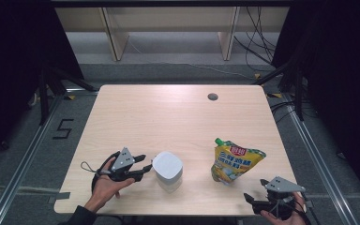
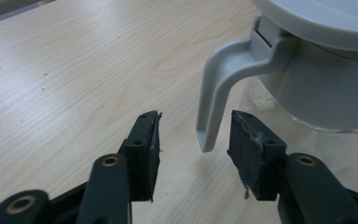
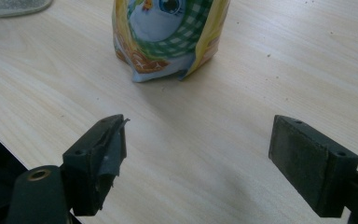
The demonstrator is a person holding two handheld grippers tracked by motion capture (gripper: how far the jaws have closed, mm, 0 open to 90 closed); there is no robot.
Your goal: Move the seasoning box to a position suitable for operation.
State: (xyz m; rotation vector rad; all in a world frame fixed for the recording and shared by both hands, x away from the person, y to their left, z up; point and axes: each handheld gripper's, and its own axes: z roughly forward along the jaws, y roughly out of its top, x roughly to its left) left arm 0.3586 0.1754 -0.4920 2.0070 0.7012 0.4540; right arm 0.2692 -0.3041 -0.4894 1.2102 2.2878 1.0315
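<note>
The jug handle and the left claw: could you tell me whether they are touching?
Apart. The left gripper view shows the handle tip between the open left claw pads, with bare table visible on both sides.

Table (image 1: 168,117): pale wood-grain top, under both sets of jaws.
Round grey cap (image 1: 212,97): set in the tabletop, far ahead of the jaws, nearer the right jaws' side.
Wooden shelf frame (image 1: 168,18): beyond the table's far edge.
Black cables (image 1: 258,42): on the floor, far ahead of the right jaws.
Floor mark "5" (image 1: 63,128): outward of the left jaws.
</note>
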